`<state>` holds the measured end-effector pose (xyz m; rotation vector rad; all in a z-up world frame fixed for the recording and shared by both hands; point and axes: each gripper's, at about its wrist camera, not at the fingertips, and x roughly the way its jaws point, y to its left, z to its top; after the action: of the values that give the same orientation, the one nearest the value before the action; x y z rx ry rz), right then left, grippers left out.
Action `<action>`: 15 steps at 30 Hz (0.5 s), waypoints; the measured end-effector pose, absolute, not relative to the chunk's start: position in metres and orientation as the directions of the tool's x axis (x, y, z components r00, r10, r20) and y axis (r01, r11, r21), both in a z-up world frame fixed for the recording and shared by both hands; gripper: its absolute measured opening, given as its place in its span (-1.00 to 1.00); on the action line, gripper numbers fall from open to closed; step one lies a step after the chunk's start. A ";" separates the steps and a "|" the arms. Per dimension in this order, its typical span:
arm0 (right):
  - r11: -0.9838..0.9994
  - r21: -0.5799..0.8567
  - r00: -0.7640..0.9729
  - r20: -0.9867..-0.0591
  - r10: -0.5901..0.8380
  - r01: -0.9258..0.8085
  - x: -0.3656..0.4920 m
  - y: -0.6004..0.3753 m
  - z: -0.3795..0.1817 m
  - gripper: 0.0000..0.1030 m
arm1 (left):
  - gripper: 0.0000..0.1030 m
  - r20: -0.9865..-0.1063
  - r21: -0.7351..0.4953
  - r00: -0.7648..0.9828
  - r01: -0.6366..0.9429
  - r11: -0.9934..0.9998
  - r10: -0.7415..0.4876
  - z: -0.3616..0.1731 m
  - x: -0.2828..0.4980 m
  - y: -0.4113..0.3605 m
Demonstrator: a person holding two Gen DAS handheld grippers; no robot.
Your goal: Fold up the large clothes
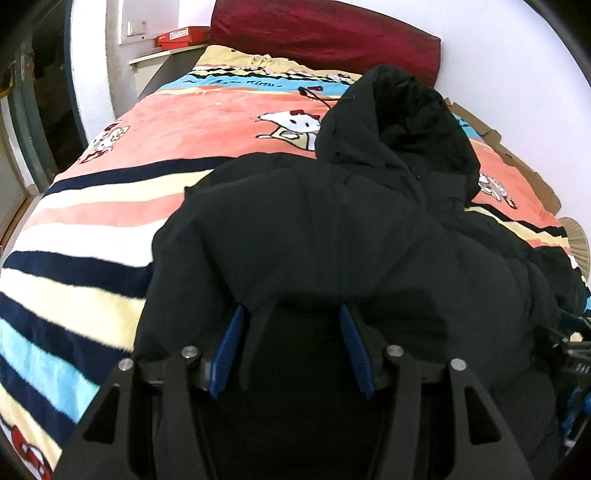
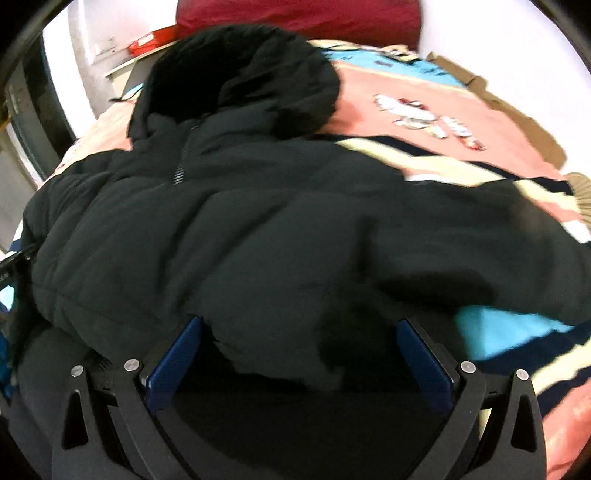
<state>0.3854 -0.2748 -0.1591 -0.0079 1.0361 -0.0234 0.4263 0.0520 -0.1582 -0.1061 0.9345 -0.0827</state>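
Jaws parted on both: the left gripper (image 1: 291, 314) and right gripper (image 2: 299, 325) each straddle the black jacket's (image 1: 332, 229) near edge without clamping it. The jacket lies on the striped blanket (image 1: 92, 221), hood (image 1: 399, 110) toward the red pillow (image 1: 321, 33).

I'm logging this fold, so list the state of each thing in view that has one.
Black jacket: zipped, lying hood-away on the bed, lower part bunched.
Hood: standing up, opening toward the camera.
Left tongs: open, tips under a jacket fold.
Right tongs: open wide, jacket hem between them.
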 end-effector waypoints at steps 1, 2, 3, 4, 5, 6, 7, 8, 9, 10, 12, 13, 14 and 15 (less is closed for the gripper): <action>1.000 -0.020 0.515 -0.857 -0.028 0.021 0.380 -0.284 -0.154 0.98 | 0.01 -0.796 -0.127 0.594 0.020 0.992 -0.115 -0.155 0.421 0.053; 0.999 -0.030 0.521 -0.852 -0.042 0.031 0.377 -0.291 -0.149 0.98 | 0.01 -0.794 -0.128 0.598 0.014 0.992 -0.110 -0.153 0.418 0.054; 0.997 -0.060 0.531 -0.844 -0.079 0.054 0.373 -0.303 -0.142 0.98 | 0.01 -0.792 -0.129 0.601 0.008 0.992 -0.108 -0.152 0.415 0.056; 0.994 -0.080 0.542 -0.833 -0.110 0.077 0.368 -0.319 -0.135 0.98 | 0.01 -0.789 -0.128 0.606 0.000 0.992 -0.101 -0.149 0.411 0.057; 0.992 -0.082 0.547 -0.828 -0.123 0.098 0.365 -0.333 -0.130 0.98 | 0.01 -0.785 -0.126 0.612 -0.002 0.992 -0.098 -0.145 0.408 0.058; 0.988 -0.077 0.554 -0.821 -0.139 0.133 0.360 -0.353 -0.124 0.98 | 0.01 -0.779 -0.121 0.619 0.002 0.993 -0.097 -0.142 0.405 0.057; 0.982 -0.074 0.561 -0.812 -0.160 0.172 0.356 -0.373 -0.117 0.98 | 0.01 -0.774 -0.116 0.627 0.007 0.993 -0.095 -0.138 0.403 0.055; 0.972 -0.073 0.569 -0.800 -0.190 0.223 0.352 -0.398 -0.111 0.98 | 0.01 -0.764 -0.112 0.638 0.011 0.994 -0.093 -0.134 0.400 0.053; 0.963 -0.068 0.572 -0.792 -0.212 0.262 0.350 -0.417 -0.107 0.98 | 0.01 -0.760 -0.114 0.643 0.012 0.993 -0.095 -0.132 0.399 0.051; 0.948 -0.054 0.574 -0.784 -0.235 0.315 0.346 -0.441 -0.104 0.98 | 0.01 -0.757 -0.130 0.645 0.010 0.991 -0.105 -0.130 0.398 0.050; 0.915 -0.013 0.572 -0.777 -0.263 0.403 0.340 -0.484 -0.103 0.98 | 0.01 -0.748 -0.173 0.650 0.007 0.985 -0.136 -0.128 0.396 0.050; 0.889 0.020 0.566 -0.777 -0.274 0.458 0.336 -0.510 -0.104 0.97 | 0.01 -0.741 -0.191 0.654 0.008 0.982 -0.149 -0.127 0.394 0.050; 0.860 0.046 0.556 -0.780 -0.286 0.508 0.332 -0.532 -0.107 0.94 | 0.01 -0.738 -0.200 0.657 0.009 0.980 -0.157 -0.126 0.392 0.049; 0.818 0.070 0.536 -0.787 -0.306 0.570 0.326 -0.560 -0.113 0.92 | 0.01 -0.733 -0.213 0.659 0.010 0.977 -0.167 -0.126 0.389 0.048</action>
<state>0.3264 -0.5597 -0.1133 0.3390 0.8584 -0.5338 0.3891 0.0485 -0.1259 -0.1976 0.8469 -0.1006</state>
